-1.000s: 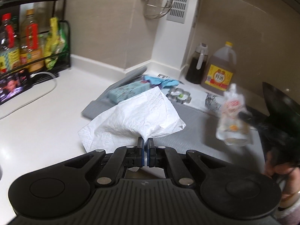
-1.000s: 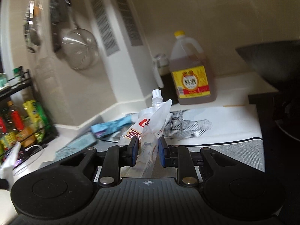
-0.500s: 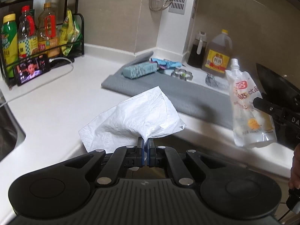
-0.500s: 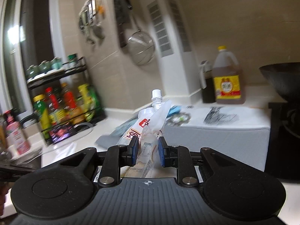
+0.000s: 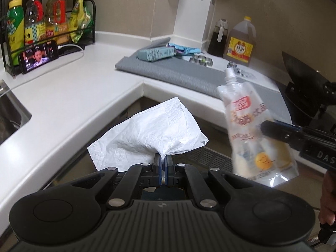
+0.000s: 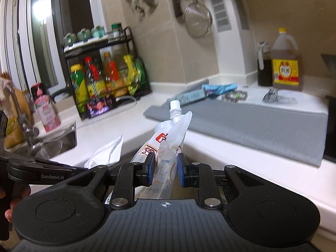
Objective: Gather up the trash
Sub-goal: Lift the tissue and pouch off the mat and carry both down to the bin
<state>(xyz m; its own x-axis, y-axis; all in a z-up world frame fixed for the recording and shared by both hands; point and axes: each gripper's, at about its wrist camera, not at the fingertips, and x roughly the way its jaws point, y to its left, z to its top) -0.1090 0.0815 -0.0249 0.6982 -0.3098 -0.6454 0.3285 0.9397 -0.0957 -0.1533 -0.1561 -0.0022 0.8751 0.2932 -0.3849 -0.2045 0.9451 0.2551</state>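
My left gripper (image 5: 163, 161) is shut on a crumpled white paper napkin (image 5: 151, 134), which fans out ahead of the fingers, off the counter's inner corner. My right gripper (image 6: 164, 166) is shut on a clear drink pouch (image 6: 168, 138) with a white screw cap and red print. In the left wrist view the drink pouch (image 5: 252, 126) hangs at the right, clamped by the right gripper (image 5: 271, 129), whose fingers reach in from the right edge. In the right wrist view the napkin (image 6: 109, 153) shows at lower left beside the left gripper's body.
A white L-shaped counter (image 5: 73, 96) carries a grey mat (image 5: 184, 73) with a teal packet (image 5: 156, 52), a blue wrapper (image 5: 184, 49) and a metal ring. An oil jug (image 5: 240, 42), a black wok (image 5: 302, 88), a bottle rack (image 5: 46, 27), a phone (image 5: 38, 55) and a sink (image 5: 10, 113) surround it.
Both grippers have drawn back from the grey mat and now hang off the counter's edge. The right view has swung left, bringing the rack and sink into sight. Both grips unchanged.
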